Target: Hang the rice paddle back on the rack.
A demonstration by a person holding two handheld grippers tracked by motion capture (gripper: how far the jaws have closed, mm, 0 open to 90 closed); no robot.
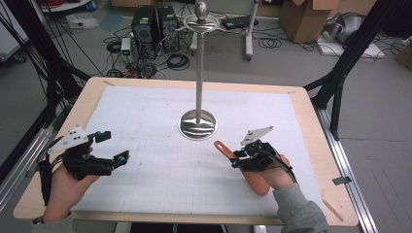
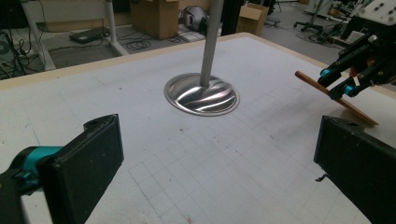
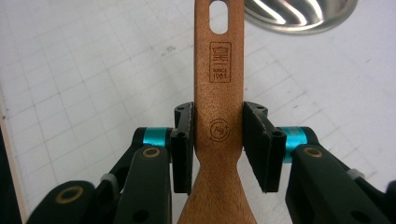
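Observation:
A wooden spatula (image 1: 223, 147) with a hanging hole in its handle lies low over the white mat at the right. My right gripper (image 1: 236, 159) is shut on it. In the right gripper view the two pads press both sides of the spatula's handle (image 3: 219, 70) around my right gripper (image 3: 218, 144). A tall metal stand (image 1: 199, 73) with hooks at its top rises from a round shiny base (image 1: 197, 124) mid-table, just beyond the handle's tip. My left gripper (image 1: 114, 146) hovers open at the left, holding nothing. Its jaws (image 2: 219, 172) stand wide, facing the base (image 2: 201, 94) and the spatula (image 2: 359, 112).
A white gridded mat (image 1: 160, 170) covers most of the wooden table (image 1: 87, 99). Black frame legs stand at both sides of the table. Cables, computer boxes and cardboard boxes lie on the floor behind it.

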